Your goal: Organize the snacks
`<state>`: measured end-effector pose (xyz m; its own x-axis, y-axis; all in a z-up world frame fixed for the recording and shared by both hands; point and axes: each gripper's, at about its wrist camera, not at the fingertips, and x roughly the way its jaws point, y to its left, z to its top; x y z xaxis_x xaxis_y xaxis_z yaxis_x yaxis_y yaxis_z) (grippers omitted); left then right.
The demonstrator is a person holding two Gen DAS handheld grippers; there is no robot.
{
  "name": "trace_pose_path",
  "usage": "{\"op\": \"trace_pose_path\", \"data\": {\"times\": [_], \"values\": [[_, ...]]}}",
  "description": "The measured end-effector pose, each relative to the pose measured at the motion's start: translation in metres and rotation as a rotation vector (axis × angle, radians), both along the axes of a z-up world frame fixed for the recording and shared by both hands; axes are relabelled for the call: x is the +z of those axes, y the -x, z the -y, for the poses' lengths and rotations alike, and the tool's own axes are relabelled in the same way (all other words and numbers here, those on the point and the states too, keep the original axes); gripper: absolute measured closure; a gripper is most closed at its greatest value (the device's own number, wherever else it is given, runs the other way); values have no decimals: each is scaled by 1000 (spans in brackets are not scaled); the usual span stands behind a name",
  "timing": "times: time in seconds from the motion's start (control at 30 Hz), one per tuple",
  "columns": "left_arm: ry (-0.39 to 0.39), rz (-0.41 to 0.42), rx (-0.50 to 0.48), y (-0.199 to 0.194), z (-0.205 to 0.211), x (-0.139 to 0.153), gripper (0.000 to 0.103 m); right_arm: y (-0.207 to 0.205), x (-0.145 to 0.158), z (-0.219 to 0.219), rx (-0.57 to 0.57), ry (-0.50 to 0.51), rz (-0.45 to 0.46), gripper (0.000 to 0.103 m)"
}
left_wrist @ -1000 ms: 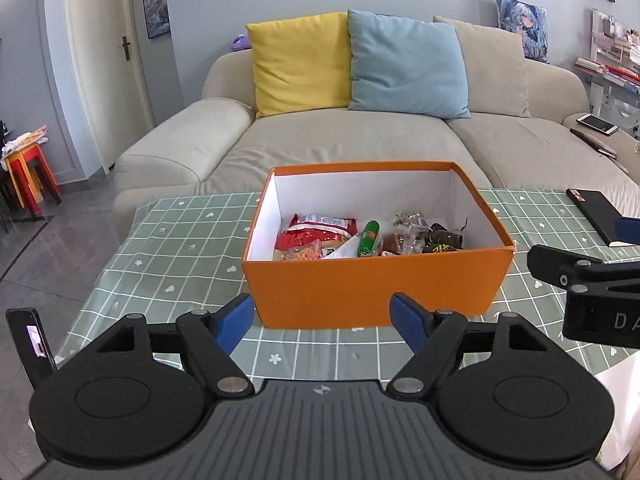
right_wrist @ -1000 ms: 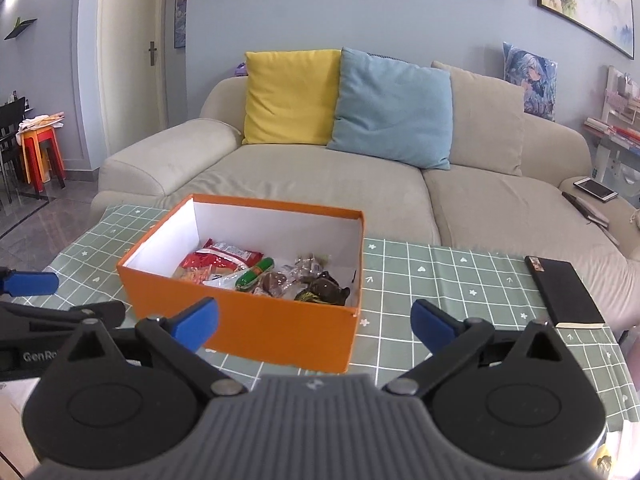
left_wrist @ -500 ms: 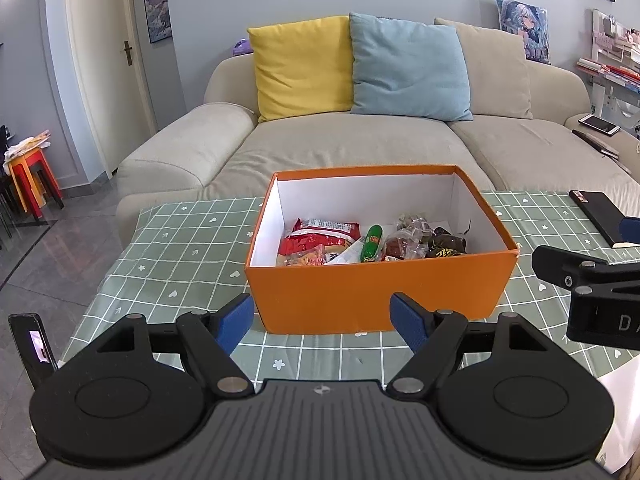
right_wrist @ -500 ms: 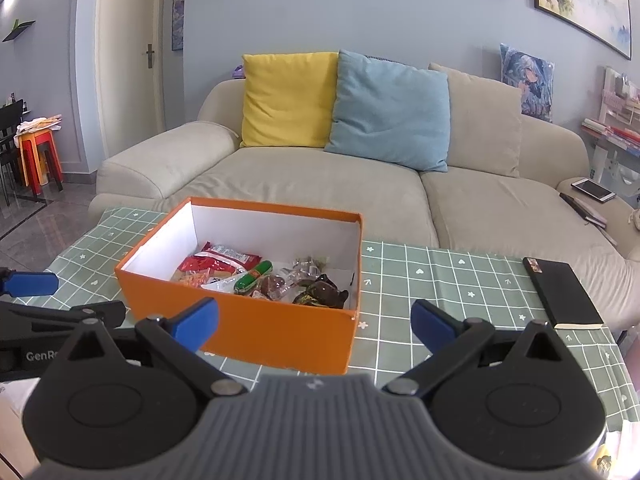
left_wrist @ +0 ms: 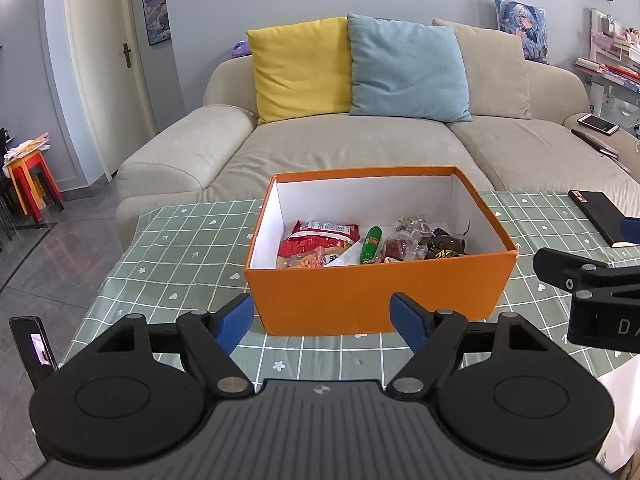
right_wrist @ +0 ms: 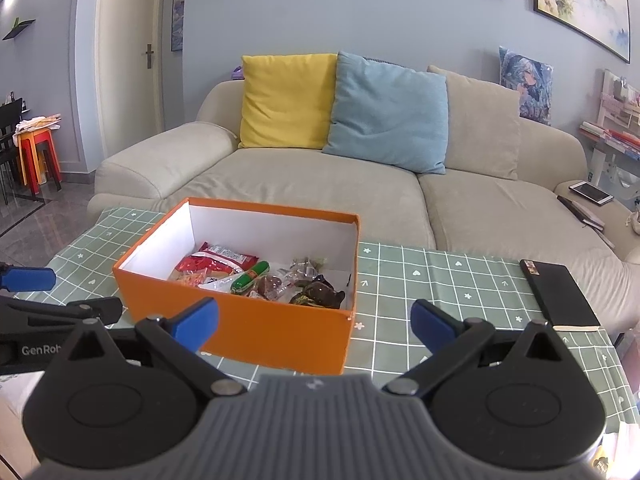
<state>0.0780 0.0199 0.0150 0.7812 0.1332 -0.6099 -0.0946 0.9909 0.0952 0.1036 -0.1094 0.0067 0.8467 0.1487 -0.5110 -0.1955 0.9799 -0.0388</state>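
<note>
Orange box (left_wrist: 376,292) w/ snacks (left_wrist: 372,242) at 12 o'clock on bench (left_wrist: 168,256), both jaws released, left gripper (left_wrist: 322,318) marked "GenRob", right gripper (right_wrist: 314,322) "DA", rest cut off

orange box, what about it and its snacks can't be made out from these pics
- Orange box: floor near its front wall hidden by that wall, both views.
- Dark wrapped snack: label too small, right wrist view.
- Red packet: lower part covered by other snacks, left wrist view.
</note>
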Motion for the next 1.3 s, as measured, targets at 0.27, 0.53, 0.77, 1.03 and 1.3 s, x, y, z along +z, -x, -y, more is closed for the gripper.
{"op": "trace_pose_path", "data": {"times": [0.27, 0.53, 0.77, 1.03, 1.3], "values": [[0, 3, -1, 0, 0, 1, 12, 0, 1, 0, 7, 4, 3, 4], [1, 5, 1, 0, 0, 1, 12, 0, 0, 0, 7, 6, -1, 4], [10, -1, 6, -1, -2, 2, 12, -1, 0, 0, 10, 6, -3, 4], [10, -2, 15, 0, -3, 2, 12, 0, 0, 0, 12, 5, -3, 4], [3, 1, 16, 0, -3, 2, 12, 0, 0, -1, 14, 7, -5, 4]]}}
